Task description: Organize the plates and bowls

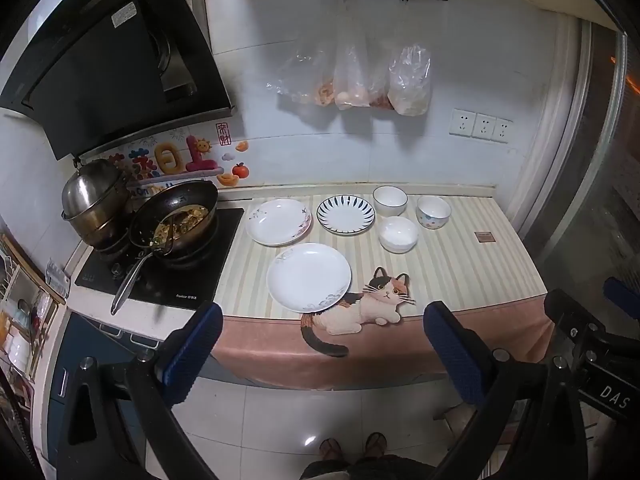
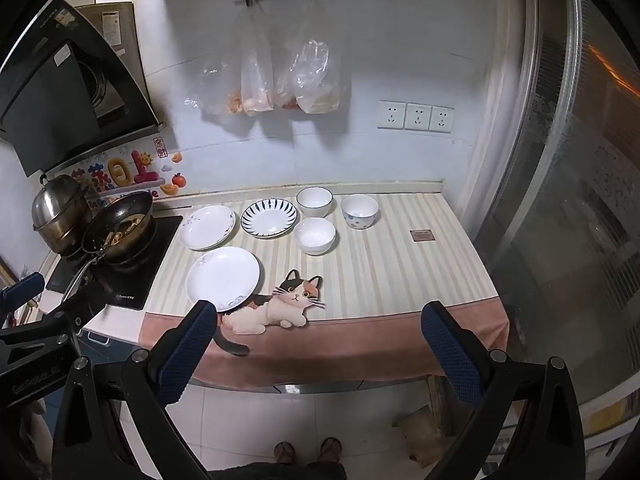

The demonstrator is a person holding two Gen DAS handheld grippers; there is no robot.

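Both pairs of tongs are held back from the surface (image 1: 460, 264), jaws spread wide and empty: the left tongs (image 1: 320, 344) and the right tongs (image 2: 320, 340) are set over the floor, short of the hanging edge of the striped cloth (image 2: 400, 264). Just beyond the left tongs, the near white plate (image 1: 309, 277) is seen lying partly over the cat picture (image 1: 372, 304), close to the front edge. Farther ahead, a stacked pair of plates (image 1: 279, 222) and a blue-striped plate (image 1: 345, 214) are laid side by side, and ahead and to the right three bowls are grouped: a blue-rimmed bowl (image 1: 390, 200), a patterned bowl (image 1: 433, 211) and a plain white bowl (image 1: 398, 234). To the far left of the tongs, a wok (image 1: 176, 220) with food is kept on the hob. Trouble is judged likeliest at the near plate: a thin, glazed rim could slip from the pads, or the plate could be pushed off the edge. The cloth could also be dragged, so that every dish is shifted. Bowls nested carelessly could be chipped.
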